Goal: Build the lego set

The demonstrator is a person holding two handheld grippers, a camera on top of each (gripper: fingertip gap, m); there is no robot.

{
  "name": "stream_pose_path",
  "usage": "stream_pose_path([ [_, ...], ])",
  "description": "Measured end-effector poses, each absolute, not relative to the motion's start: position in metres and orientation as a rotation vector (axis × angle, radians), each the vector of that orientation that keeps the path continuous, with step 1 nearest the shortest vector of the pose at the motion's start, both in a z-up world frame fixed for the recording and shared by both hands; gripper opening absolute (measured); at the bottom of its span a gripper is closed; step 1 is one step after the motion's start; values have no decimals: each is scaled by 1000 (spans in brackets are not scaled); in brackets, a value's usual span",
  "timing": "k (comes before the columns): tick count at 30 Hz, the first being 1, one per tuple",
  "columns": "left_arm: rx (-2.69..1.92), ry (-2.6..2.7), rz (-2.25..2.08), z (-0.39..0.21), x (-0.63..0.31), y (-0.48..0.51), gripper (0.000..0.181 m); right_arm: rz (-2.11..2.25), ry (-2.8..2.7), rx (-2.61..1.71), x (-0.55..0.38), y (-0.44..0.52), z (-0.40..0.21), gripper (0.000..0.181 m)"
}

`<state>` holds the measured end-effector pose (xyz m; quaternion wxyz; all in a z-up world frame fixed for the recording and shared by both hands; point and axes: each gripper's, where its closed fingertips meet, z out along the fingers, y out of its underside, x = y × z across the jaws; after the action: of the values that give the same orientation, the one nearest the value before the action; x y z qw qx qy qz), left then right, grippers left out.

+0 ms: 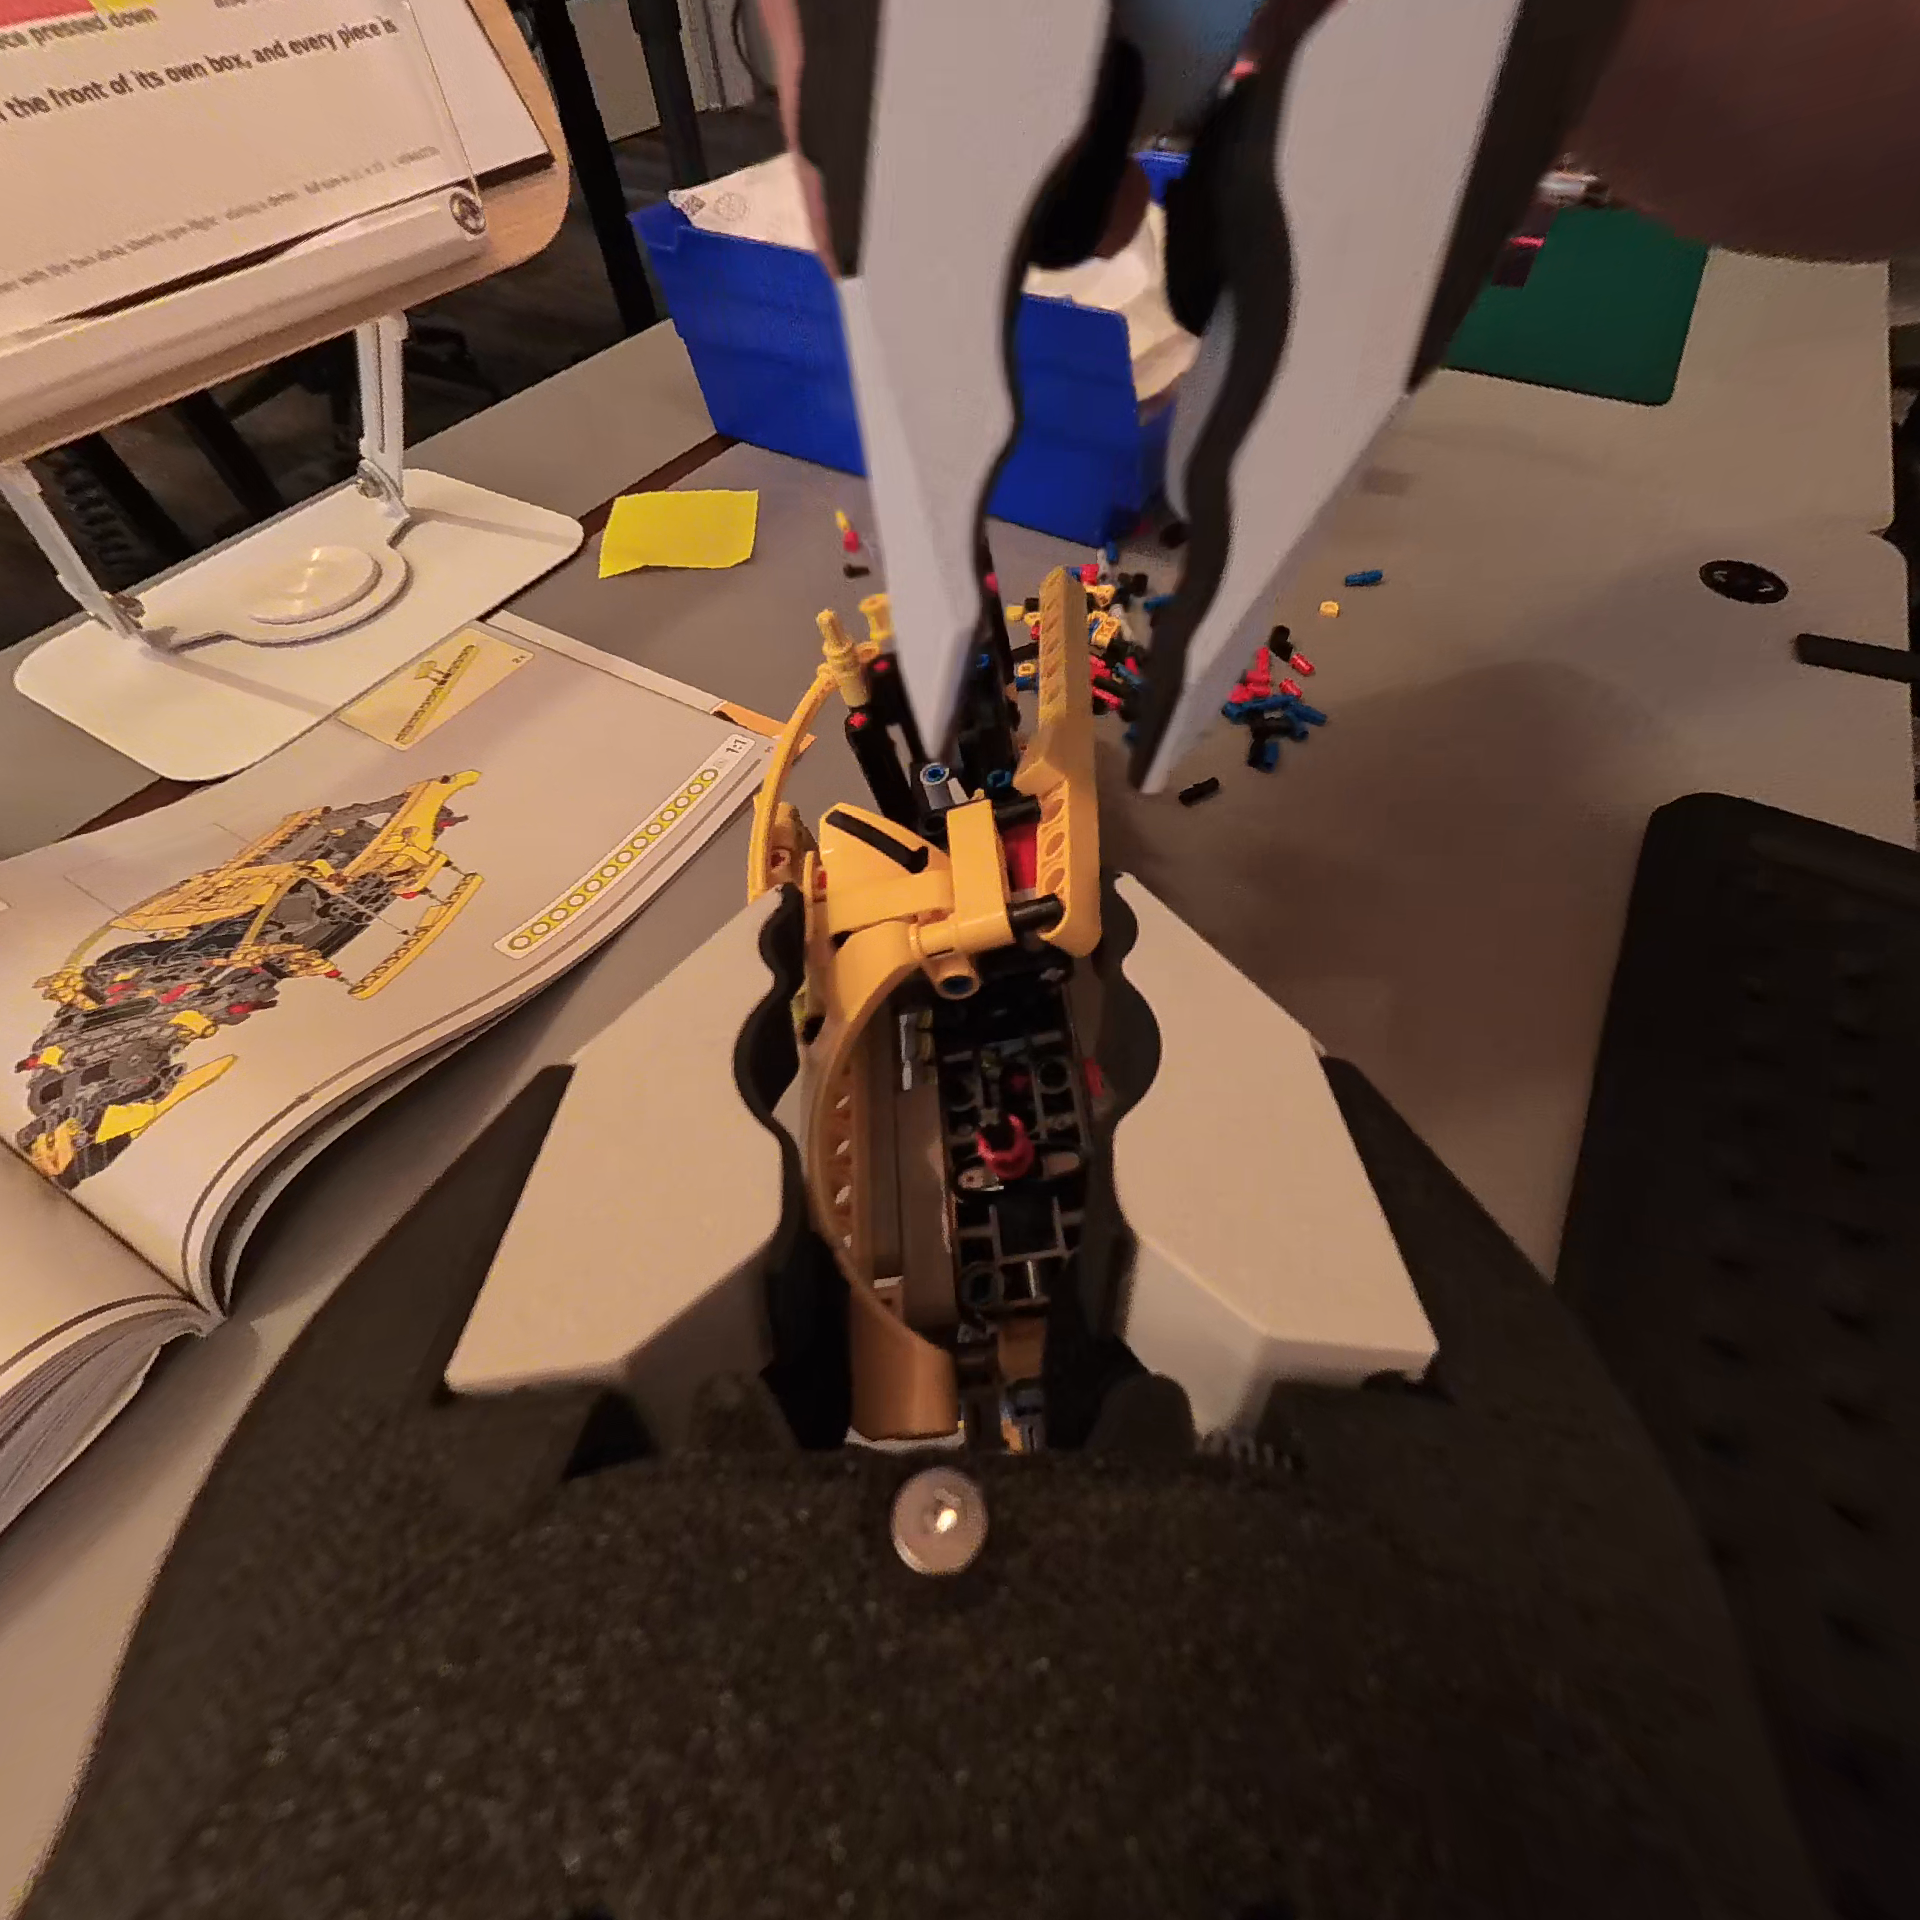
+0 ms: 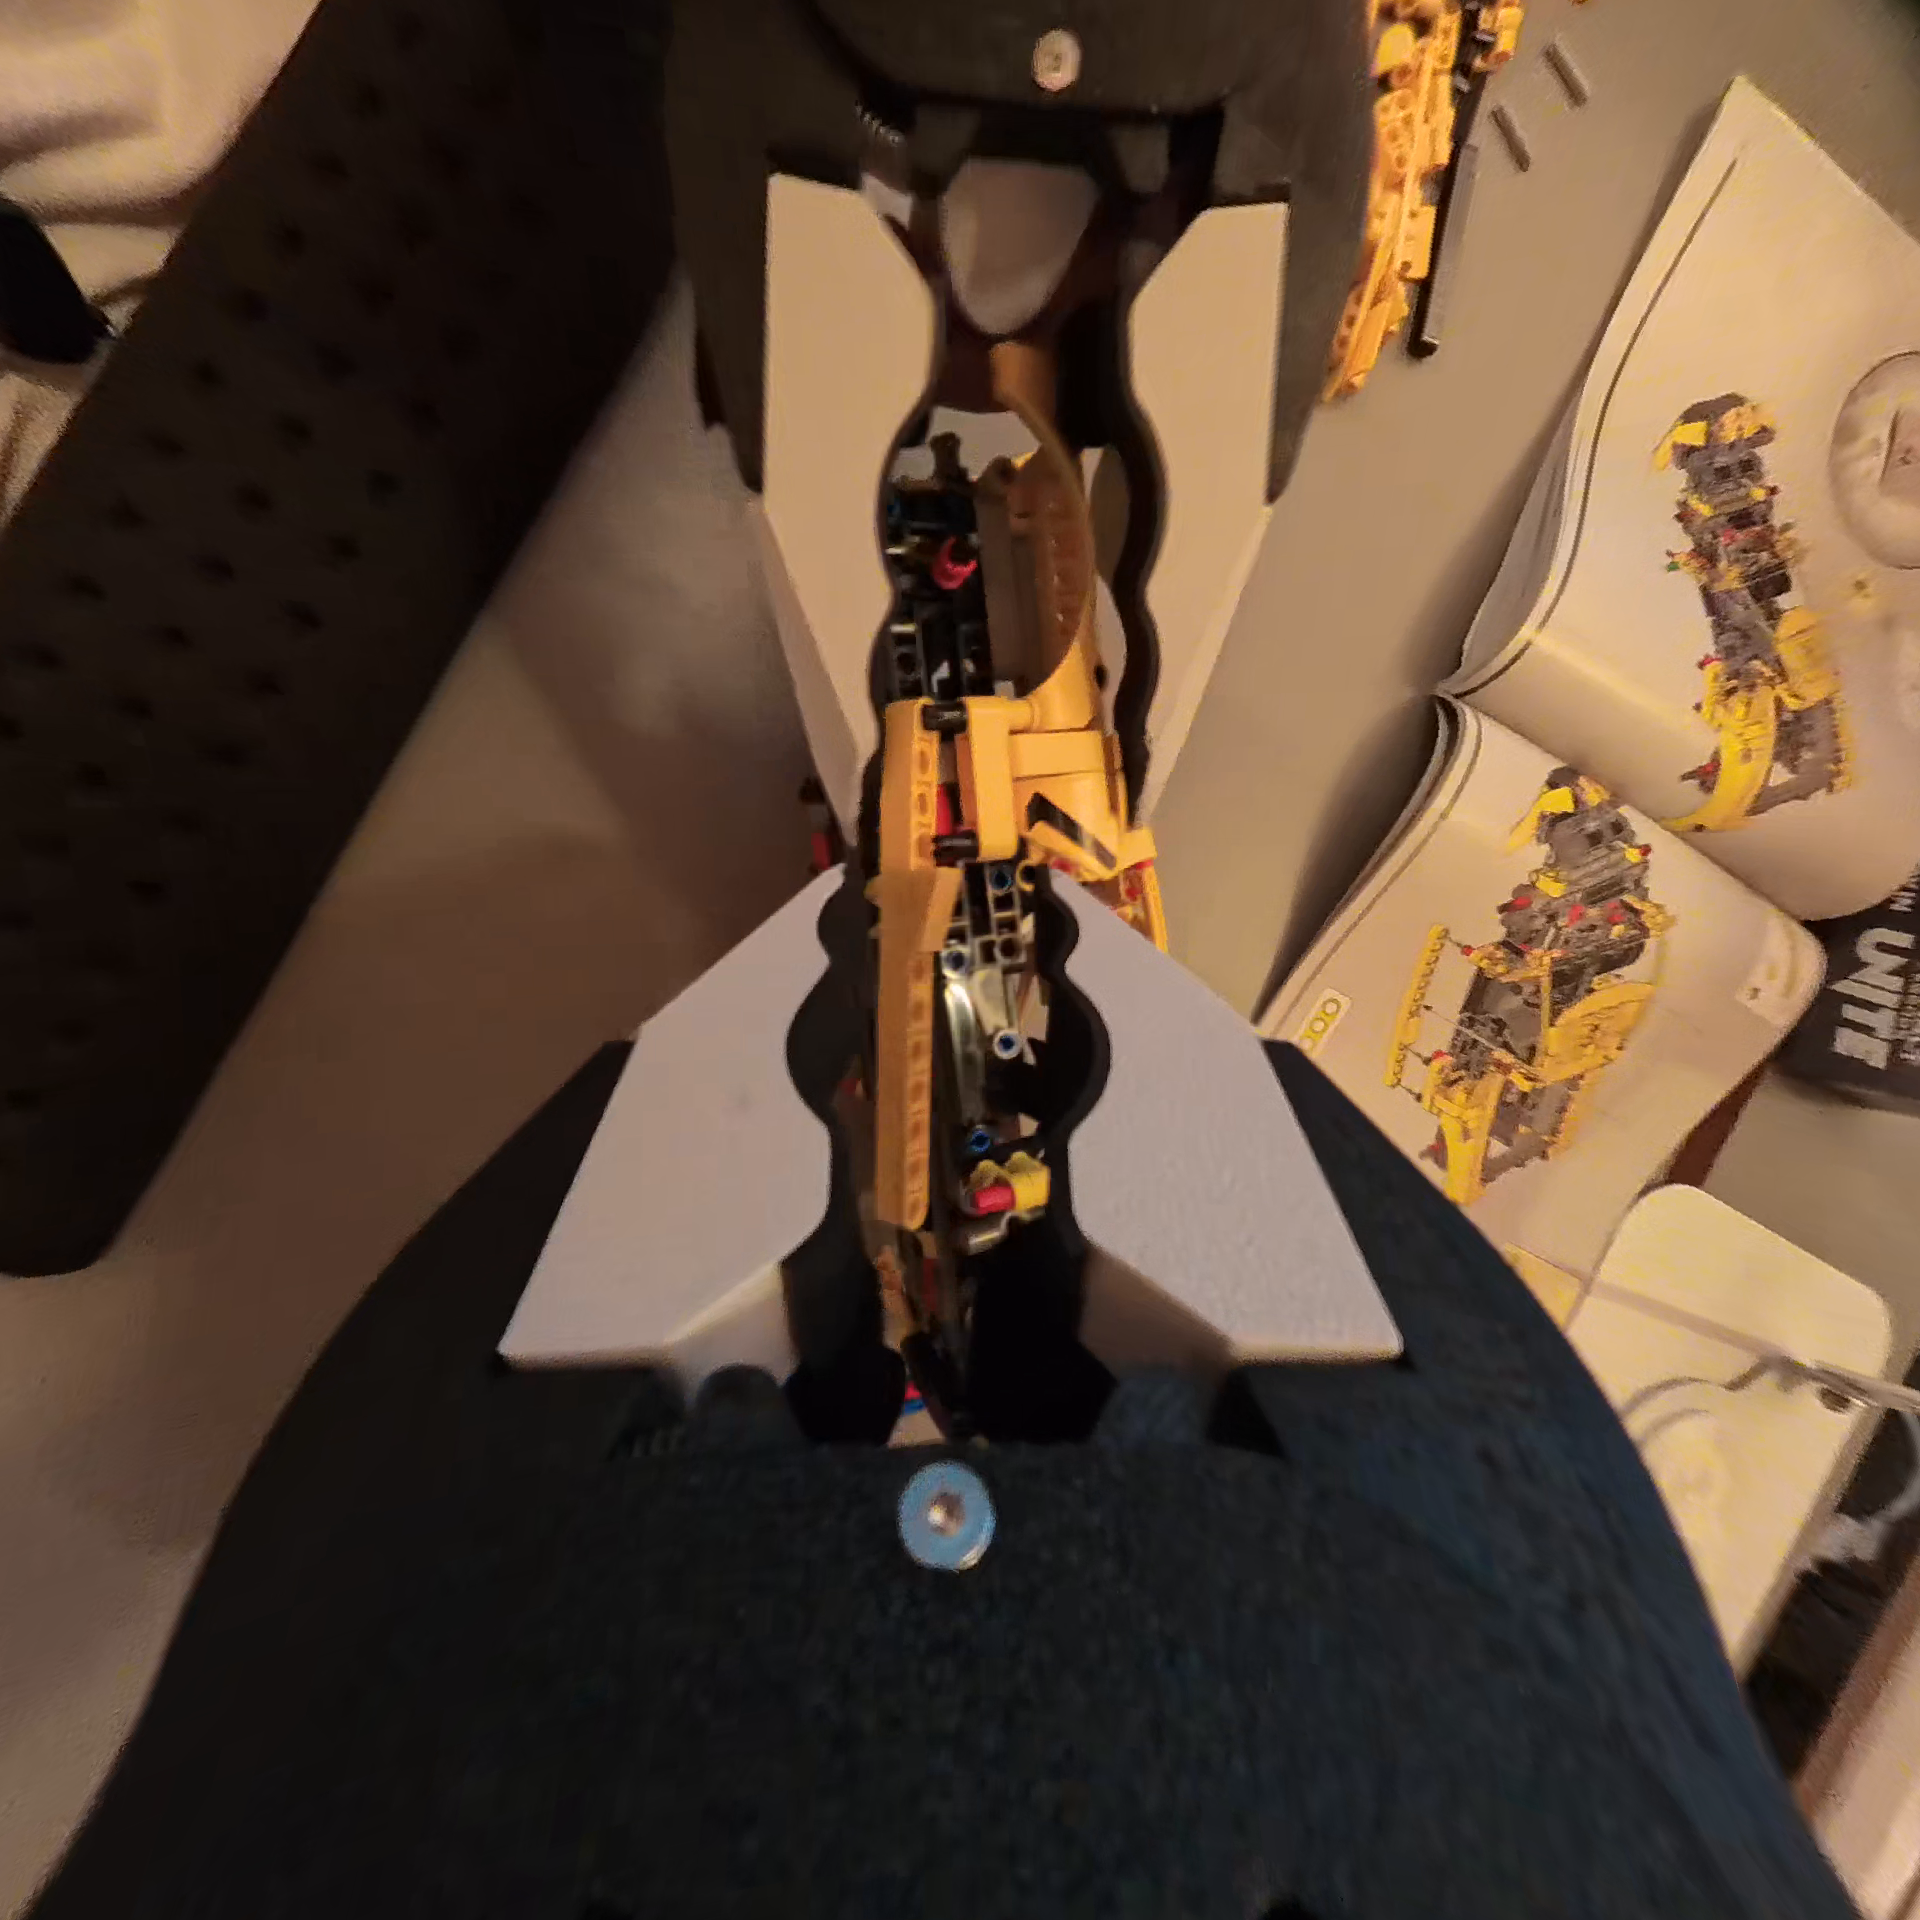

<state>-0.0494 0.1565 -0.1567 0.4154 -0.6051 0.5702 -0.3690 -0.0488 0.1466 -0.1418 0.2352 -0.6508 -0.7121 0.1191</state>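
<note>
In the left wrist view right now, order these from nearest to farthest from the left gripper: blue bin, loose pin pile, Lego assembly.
1. Lego assembly: clamped between the left gripper fingers, centre.
2. Loose pin pile: on the table beyond the assembly, right of centre.
3. Blue bin: farthest back, behind the pile.
</note>
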Motion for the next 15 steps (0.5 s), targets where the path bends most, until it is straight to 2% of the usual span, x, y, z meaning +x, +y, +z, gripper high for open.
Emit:
stream_pose_path([
  [3, -1526, 1423, -936, -157, -50, 157, 56, 216, -1972, -1741, -47, 139, -148, 28],
  [6, -1519, 1425, -931, -156, -50, 156, 56, 20, -1960, -1625, -45, 144, -147, 13],
  [9, -1506, 1427, -920, -157, -50, 156, 57, -57, -1979, -1601, -45, 145, -147, 12],
  [15, -1365, 1489, -751, -155, -47, 147, 58, 294, -2042, -1865, -44, 133, -149, 11],
])
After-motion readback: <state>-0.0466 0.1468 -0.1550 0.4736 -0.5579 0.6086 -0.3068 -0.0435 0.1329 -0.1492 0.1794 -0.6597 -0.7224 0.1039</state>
